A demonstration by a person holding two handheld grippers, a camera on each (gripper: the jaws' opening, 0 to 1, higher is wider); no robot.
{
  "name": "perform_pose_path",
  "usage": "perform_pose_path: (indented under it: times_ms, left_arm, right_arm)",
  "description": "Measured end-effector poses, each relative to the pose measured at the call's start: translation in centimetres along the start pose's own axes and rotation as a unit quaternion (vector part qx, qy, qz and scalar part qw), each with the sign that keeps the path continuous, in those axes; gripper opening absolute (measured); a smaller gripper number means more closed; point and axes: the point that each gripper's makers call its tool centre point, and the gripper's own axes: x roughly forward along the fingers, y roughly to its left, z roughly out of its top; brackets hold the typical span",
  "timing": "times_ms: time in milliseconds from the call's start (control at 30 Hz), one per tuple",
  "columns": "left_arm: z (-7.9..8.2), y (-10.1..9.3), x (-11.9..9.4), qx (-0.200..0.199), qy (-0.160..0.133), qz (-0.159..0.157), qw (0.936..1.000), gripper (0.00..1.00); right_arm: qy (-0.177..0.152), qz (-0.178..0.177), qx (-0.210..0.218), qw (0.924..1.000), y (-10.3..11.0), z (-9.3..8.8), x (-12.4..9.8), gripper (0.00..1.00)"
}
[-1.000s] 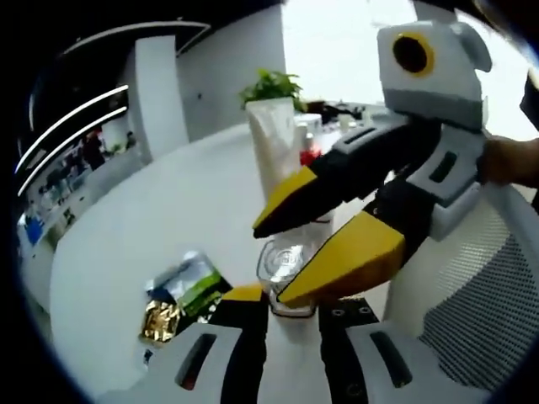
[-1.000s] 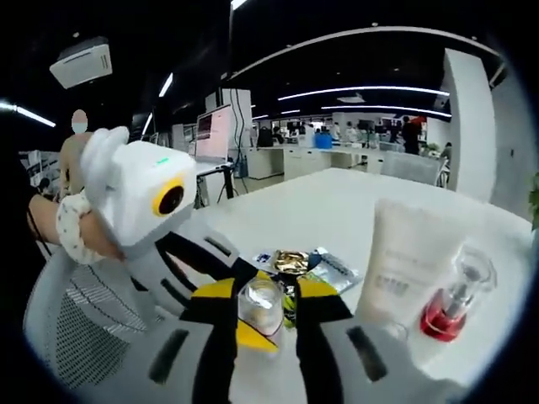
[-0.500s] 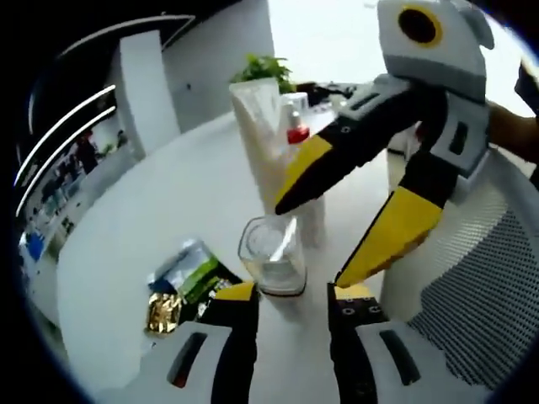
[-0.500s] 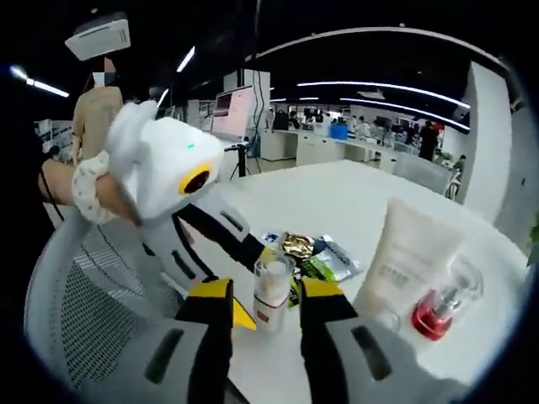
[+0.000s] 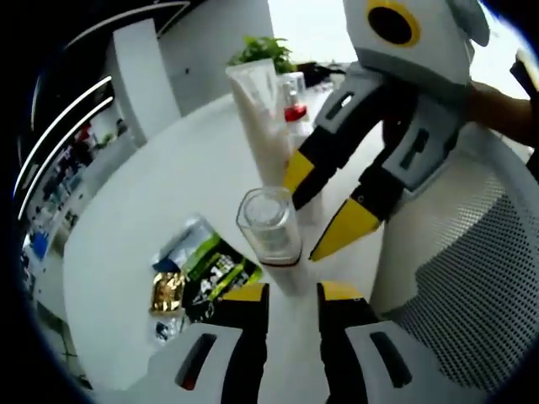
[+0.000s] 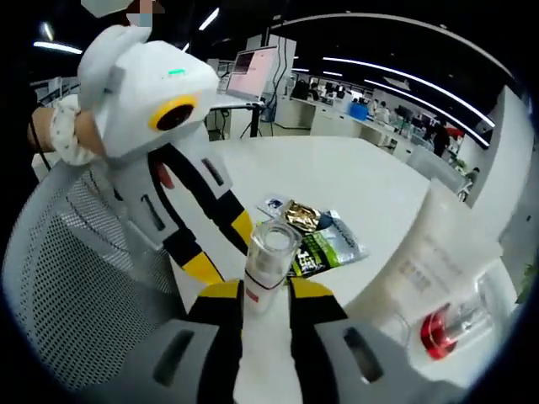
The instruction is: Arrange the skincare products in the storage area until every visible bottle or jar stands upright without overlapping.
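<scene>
i could not read a single word, brand or number anywhere in either view. the white tube [image 6: 425,269] carried faint grey lines of print and the small clear bottle [image 6: 268,265] wore a red band with tiny marks near its base, but both were too blurred to make out. the green and gold sachets [image 5: 198,273] on the white table [image 5: 135,227] showed some white lettering that was too small for me to tell.
</scene>
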Motion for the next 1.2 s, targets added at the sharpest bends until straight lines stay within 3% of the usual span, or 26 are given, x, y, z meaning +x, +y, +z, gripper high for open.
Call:
perform_pose_path:
  times_ms: [500, 833, 1200]
  left_arm:
    - [0.0, -0.4, 0.5, 0.008, 0.004, -0.009, 0.9999, 0.16]
    - [0.7, -2.1, 0.8, 0.022, -0.002, -0.032, 0.9993, 0.15]
    - [2.4, -4.4, 2.0, 0.039, -0.011, -0.066, 0.9970, 0.12]
  right_arm:
    - [0.008, 0.004, -0.009, 0.9999, 0.1, -0.4, 0.0, 0.16]
    - [0.030, 0.014, 0.005, 0.9994, 1.4, -2.4, -1.4, 0.15]
    - [0.049, 0.001, 0.024, 0.9985, 0.7, -4.2, -3.3, 0.18]
